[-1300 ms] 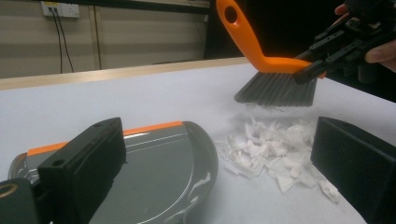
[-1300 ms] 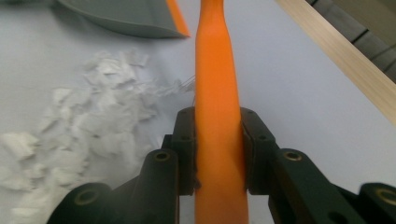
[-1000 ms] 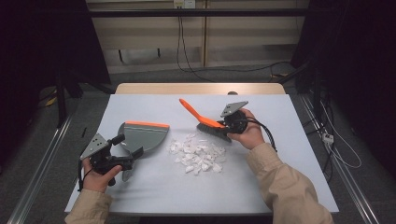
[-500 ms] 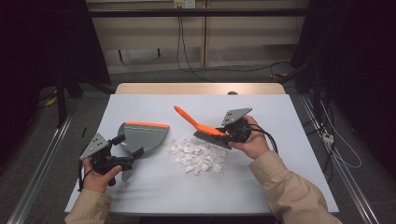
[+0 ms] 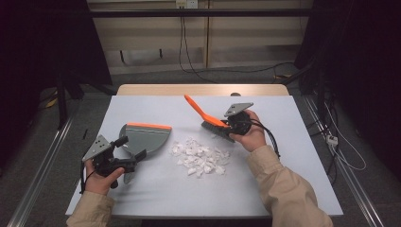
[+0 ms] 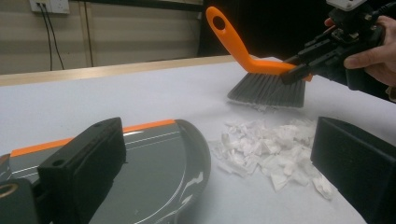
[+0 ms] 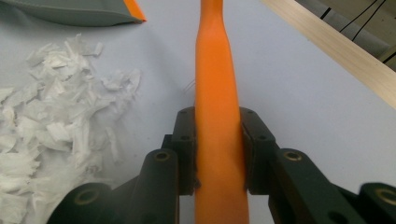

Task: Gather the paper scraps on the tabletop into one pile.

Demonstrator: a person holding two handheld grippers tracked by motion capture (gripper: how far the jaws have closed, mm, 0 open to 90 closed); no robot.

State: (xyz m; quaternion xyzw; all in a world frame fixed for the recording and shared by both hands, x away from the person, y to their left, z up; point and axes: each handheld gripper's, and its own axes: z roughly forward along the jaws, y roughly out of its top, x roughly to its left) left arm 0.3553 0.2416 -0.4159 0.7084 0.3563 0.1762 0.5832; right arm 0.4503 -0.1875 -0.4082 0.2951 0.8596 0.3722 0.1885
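So nearest the person, the left tongs (image 5: 126, 158) are clamped on the back edge of the dustpan (image 5: 144, 139), which lies flat on the table (image 5: 156, 189) with its orange lip facing away; looks like light, stiff plastic, a bit glossy so maybe slippery, and that rear rim seems the sensible place to pinch it; just right of the pan sits the pile of paper scraps (image 5: 201, 156), close by but not touching it; those bits are feather-light and will scatter if swept hard, I'd guess, so gentle strokes; past the pile the right tongs (image 5: 226, 126) are clenched on the orange handle of the brush (image 5: 208, 118), low down near the head, bristles at the pile's far edge; rigid handle, soft bristles, and gripping near the head should give decent control; the table top is a smooth pale sheet with a wooden strip at the far end; beyond that, a dim room with cables (image 5: 189, 47) hanging down a beige wall.
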